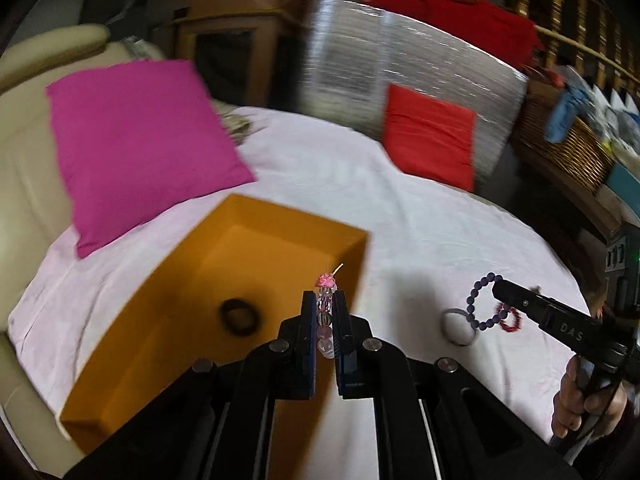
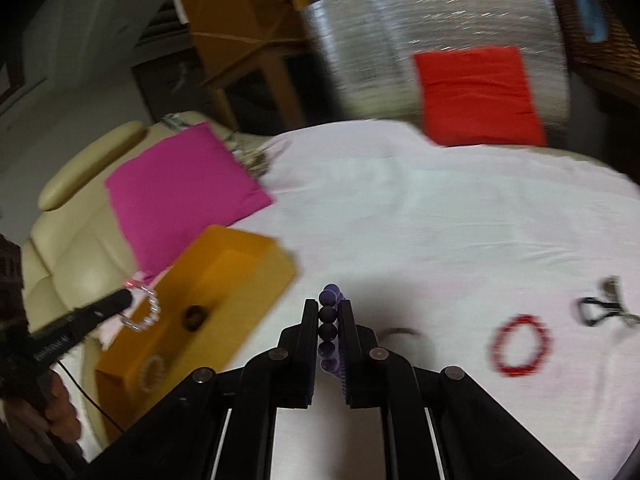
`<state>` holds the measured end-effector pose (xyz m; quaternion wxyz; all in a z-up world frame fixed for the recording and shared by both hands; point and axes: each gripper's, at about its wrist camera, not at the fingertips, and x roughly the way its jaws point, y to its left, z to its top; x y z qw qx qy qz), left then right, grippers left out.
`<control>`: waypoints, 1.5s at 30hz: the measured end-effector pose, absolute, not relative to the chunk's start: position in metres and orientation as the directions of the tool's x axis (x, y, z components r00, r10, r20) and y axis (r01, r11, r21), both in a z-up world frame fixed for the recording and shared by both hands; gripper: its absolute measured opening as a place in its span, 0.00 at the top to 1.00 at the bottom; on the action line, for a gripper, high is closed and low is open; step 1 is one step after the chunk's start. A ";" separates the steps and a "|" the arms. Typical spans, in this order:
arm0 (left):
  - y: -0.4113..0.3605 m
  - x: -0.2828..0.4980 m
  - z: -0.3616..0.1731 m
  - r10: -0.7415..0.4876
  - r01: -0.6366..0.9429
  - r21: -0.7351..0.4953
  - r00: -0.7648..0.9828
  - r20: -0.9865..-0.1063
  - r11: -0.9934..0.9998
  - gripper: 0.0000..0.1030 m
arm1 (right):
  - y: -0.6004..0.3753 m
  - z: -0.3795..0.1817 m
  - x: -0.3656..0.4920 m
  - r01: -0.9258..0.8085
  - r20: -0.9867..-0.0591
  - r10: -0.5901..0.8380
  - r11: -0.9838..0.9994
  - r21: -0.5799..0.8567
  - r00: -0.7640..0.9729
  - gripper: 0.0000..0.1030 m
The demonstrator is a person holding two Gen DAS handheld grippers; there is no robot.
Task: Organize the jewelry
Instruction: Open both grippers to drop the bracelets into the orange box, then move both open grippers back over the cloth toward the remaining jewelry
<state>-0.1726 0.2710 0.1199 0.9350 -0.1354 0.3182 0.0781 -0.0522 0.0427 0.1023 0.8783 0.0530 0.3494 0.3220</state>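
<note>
My left gripper (image 1: 325, 300) is shut on a clear and pink bead bracelet (image 1: 325, 312), held above the right side of the orange box (image 1: 160, 320). In the right wrist view this bracelet (image 2: 145, 312) hangs as a loop from the left gripper (image 2: 124, 300) over the box (image 2: 240, 264). A dark ring (image 1: 239, 317) lies inside the box. My right gripper (image 2: 329, 308) is shut on a purple bead bracelet (image 2: 328, 328), held above the pink sheet; it also shows in the left wrist view (image 1: 480, 300). A red bead bracelet (image 2: 520, 345) lies on the sheet at right.
A grey ring (image 1: 459, 327) lies on the pink sheet (image 1: 400, 220). A dark clip-like item (image 2: 600, 308) lies at far right. A magenta cushion (image 1: 136, 144) and a red cushion (image 1: 432, 136) rest at the back. A second beaded loop (image 2: 151, 372) shows at the box's near end.
</note>
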 end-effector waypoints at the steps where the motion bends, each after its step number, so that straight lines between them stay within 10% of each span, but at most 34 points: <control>1: 0.277 -0.176 0.117 0.069 -0.248 -0.209 0.783 -0.618 0.946 0.93 | 0.061 0.104 -0.055 -0.554 -0.580 0.618 0.771 0.314 0.531 0.90; 18: 0.299 -0.174 0.055 0.054 -0.290 -0.200 0.679 -0.732 0.936 0.91 | 0.181 0.080 -0.048 -0.616 -0.665 0.653 0.704 0.354 0.363 0.88; 24: 0.294 -0.175 0.060 0.094 -0.317 -0.178 0.684 -0.724 0.932 0.46 | 0.162 0.082 -0.040 -0.573 -0.635 0.678 0.705 0.418 0.371 0.47; 45: 0.143 -0.135 0.105 0.129 -0.133 0.049 0.700 -0.703 0.990 0.29 | -0.066 0.085 -0.035 -0.308 -0.729 0.371 0.924 0.226 0.576 0.47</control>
